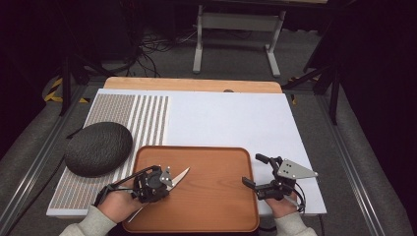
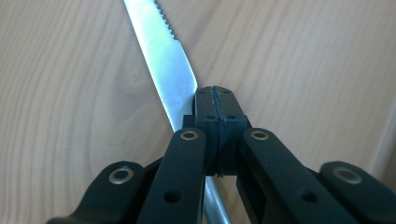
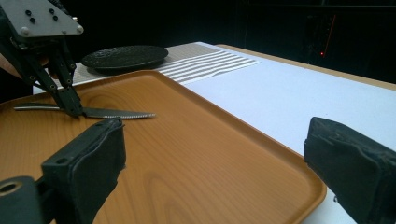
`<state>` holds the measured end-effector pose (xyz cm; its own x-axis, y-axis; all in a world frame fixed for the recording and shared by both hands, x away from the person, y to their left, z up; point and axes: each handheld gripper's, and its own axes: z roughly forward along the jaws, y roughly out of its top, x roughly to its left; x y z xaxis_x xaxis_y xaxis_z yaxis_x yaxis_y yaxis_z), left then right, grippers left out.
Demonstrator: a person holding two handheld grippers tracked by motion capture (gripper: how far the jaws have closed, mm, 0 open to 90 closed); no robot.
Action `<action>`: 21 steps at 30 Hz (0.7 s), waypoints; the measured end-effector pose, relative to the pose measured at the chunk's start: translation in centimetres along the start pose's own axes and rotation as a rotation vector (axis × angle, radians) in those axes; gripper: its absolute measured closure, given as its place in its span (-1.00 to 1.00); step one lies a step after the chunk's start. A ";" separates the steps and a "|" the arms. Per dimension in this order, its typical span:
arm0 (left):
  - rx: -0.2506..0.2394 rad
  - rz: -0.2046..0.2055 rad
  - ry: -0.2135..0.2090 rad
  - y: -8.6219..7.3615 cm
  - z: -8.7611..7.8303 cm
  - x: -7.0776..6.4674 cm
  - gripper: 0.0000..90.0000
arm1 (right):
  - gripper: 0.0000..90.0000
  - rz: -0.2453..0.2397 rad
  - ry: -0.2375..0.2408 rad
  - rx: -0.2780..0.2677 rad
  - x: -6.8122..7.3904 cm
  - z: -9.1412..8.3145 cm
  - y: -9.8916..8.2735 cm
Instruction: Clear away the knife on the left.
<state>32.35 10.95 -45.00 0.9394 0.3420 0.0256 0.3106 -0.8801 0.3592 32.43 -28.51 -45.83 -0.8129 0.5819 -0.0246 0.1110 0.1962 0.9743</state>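
Steel, thin and stiff, the serrated table knife (image 1: pixel 178 177) lies flat on the left part of the orange-brown wooden tray (image 1: pixel 216 162), its toothed blade pointing toward the tray's middle. Left of the tray on the white surface (image 1: pixel 231 118) sit a striped woven placemat (image 1: pixel 142 118) and a dark speckled round plate (image 1: pixel 98 148). The left claw (image 1: pixel 166 178) is clamped shut on the knife; in the left gripper view its jaws meet pad to pad over the blade's spine (image 2: pixel 180 88), near where blade turns to handle. I judge the knife light but slick: polished metal gives rubber pads little purchase, and a hold so near the middle may let it pivot and droop. The neck between blade and handle looks the safest place to take it, away from the teeth, squeezing across the flat faces. At the tray's right edge the right claw (image 1: pixel 255 172) hangs with its jaws spread wide and nothing between them.
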 end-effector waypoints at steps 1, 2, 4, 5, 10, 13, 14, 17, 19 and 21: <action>0.000 -0.004 0.001 -0.1 0.0 0.1 1.00 | -0.86 -0.001 0.000 0.001 0.0 0.0 0.0; 0.000 -0.005 0.005 -0.2 -0.1 0.3 1.00 | -0.86 0.000 0.000 0.001 0.0 0.0 0.0; -0.003 -0.018 0.007 -0.4 -0.1 0.6 1.00 | -0.86 0.002 0.000 0.001 0.0 0.0 0.0; -0.007 -0.026 0.007 -0.6 -0.2 0.8 1.00 | -0.86 0.003 -0.001 0.001 0.0 0.0 0.0; -0.026 -0.065 0.008 -1.3 -0.3 1.5 1.00 | -0.86 0.005 -0.001 0.004 0.0 0.1 -0.1; -0.030 -0.090 0.015 -1.7 -0.4 1.9 1.00 | -0.86 0.004 -0.003 0.004 0.0 0.1 -0.1; -0.032 -0.092 0.014 -1.7 -0.4 2.0 1.00 | -0.86 0.004 -0.003 0.005 0.0 0.1 -0.1; -0.023 -0.109 0.022 -1.9 -0.5 2.3 1.00 | -0.86 0.004 -0.002 0.008 0.0 0.1 -0.1; -0.030 -0.113 0.021 -2.1 -0.6 2.4 0.99 | -0.86 0.004 -0.001 0.008 0.0 0.1 -0.1; -0.028 -0.118 0.023 -2.2 -0.6 2.6 0.99 | -0.86 0.003 -0.002 0.008 0.0 0.1 -0.1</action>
<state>33.99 13.99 -45.16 0.8927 0.4506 0.0031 0.4145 -0.8238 0.3868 32.50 -28.48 -45.93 -0.8112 0.5843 -0.0219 0.1183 0.2007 0.9725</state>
